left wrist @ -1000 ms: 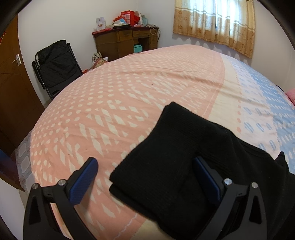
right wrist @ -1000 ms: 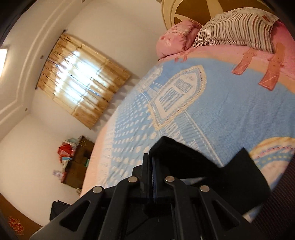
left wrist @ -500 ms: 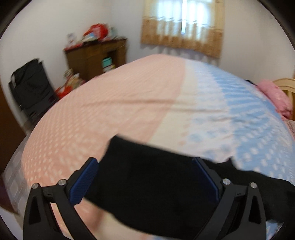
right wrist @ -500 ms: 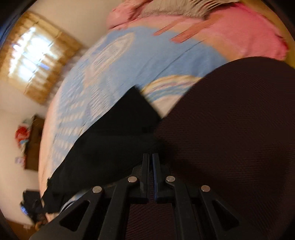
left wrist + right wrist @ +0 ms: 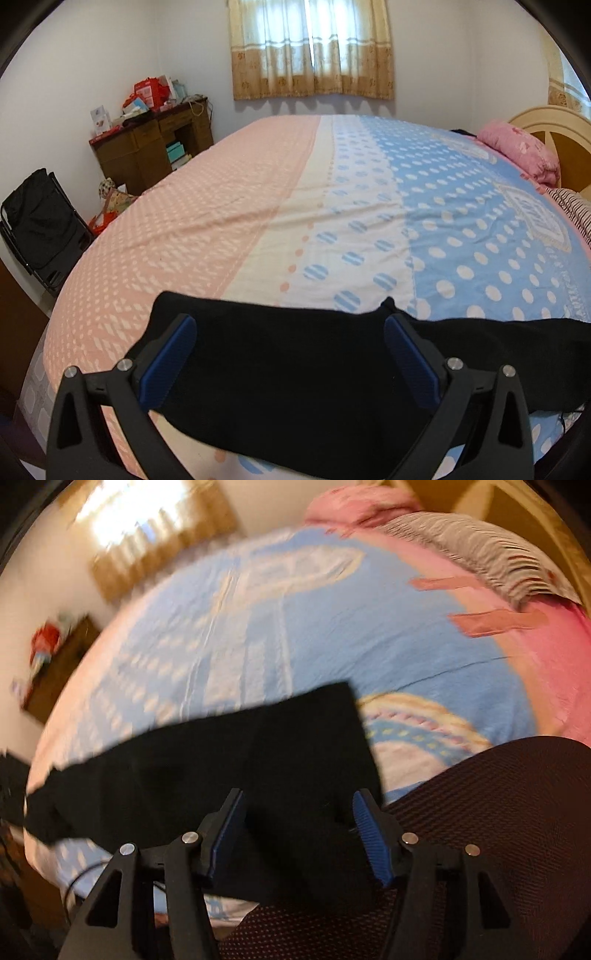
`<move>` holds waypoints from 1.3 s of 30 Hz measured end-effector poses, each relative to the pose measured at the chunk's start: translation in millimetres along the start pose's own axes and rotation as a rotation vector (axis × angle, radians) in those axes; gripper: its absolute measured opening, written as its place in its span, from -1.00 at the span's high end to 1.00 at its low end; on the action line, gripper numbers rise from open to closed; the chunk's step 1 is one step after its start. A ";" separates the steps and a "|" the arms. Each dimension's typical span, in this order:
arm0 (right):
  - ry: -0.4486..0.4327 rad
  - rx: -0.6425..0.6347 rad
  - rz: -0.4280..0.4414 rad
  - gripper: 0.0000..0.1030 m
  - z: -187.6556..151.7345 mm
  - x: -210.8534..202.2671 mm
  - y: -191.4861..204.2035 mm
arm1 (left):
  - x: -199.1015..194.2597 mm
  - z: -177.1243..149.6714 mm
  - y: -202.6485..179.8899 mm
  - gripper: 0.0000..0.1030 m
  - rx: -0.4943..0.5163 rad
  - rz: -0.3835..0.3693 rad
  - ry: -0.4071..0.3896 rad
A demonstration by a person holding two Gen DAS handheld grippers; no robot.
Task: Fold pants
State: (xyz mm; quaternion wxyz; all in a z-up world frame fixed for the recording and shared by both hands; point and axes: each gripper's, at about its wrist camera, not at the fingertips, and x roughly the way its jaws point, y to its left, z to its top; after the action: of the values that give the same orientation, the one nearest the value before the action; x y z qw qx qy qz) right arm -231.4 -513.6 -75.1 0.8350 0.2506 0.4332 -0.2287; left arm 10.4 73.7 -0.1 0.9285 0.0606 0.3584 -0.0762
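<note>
big bed (image 5: 258, 206) under all. black pants (image 5: 280, 387) flat along its near edge, let go just now. right claw (image 5: 297, 834) spreading over the cloth, pinching nothing. left claw (image 5: 288, 360) spread wide, empty. looks like one fold done.

Black tool (image 5: 288, 363), blue ribbed pads (image 5: 168, 363)

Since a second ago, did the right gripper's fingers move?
Yes. The right gripper was clamped shut on the black pants; now its jaws are opening, spread apart above the pants on the bedspread, with cloth seen between them.
</note>
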 end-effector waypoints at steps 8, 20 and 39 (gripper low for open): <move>0.049 -0.098 -0.090 0.27 -9.8 33.8 10.2 | 3.8 -4.5 -4.7 -1.00 -0.007 0.002 0.025; -0.040 0.046 -0.021 0.26 2.9 22.0 -12.2 | 3.1 -7.2 10.5 -1.00 -0.056 0.011 0.038; -0.097 -0.135 -0.078 0.75 -5.0 -8.9 21.0 | 0.9 -9.1 14.9 -1.00 -0.061 0.017 0.038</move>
State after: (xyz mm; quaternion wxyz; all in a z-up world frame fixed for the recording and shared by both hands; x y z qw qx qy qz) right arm -226.5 -492.9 -65.5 0.8605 0.1653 0.4159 -0.2433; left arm 7.8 89.8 -6.5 0.9236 0.0368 0.3775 -0.0563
